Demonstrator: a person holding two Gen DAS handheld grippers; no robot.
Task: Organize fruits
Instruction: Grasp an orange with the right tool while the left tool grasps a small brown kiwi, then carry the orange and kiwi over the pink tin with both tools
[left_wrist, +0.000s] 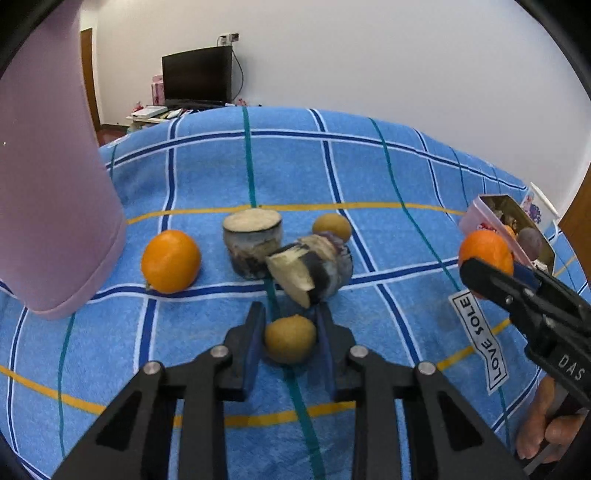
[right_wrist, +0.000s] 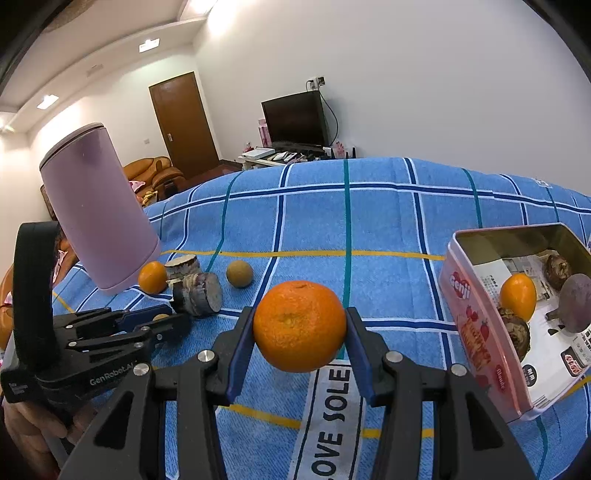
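My left gripper (left_wrist: 290, 332) is around a small tan fruit (left_wrist: 290, 339) on the blue checked cloth; its pads sit at the fruit's sides with a small gap on the right. My right gripper (right_wrist: 300, 332) is shut on an orange (right_wrist: 300, 325) and holds it above the cloth, left of the pink tin (right_wrist: 476, 332). The tin holds a small orange (right_wrist: 518, 297) and several dark round fruits. Another orange (left_wrist: 170, 260), a second tan fruit (left_wrist: 331, 227) and two cut dark stem pieces (left_wrist: 253, 242) lie ahead of my left gripper.
A tall pink cylinder cup (left_wrist: 51, 177) stands at the left, close to the loose orange. A white "LOVE SOLE" label (right_wrist: 330, 424) lies on the cloth under my right gripper. A TV (right_wrist: 295, 118) stands beyond the bed.
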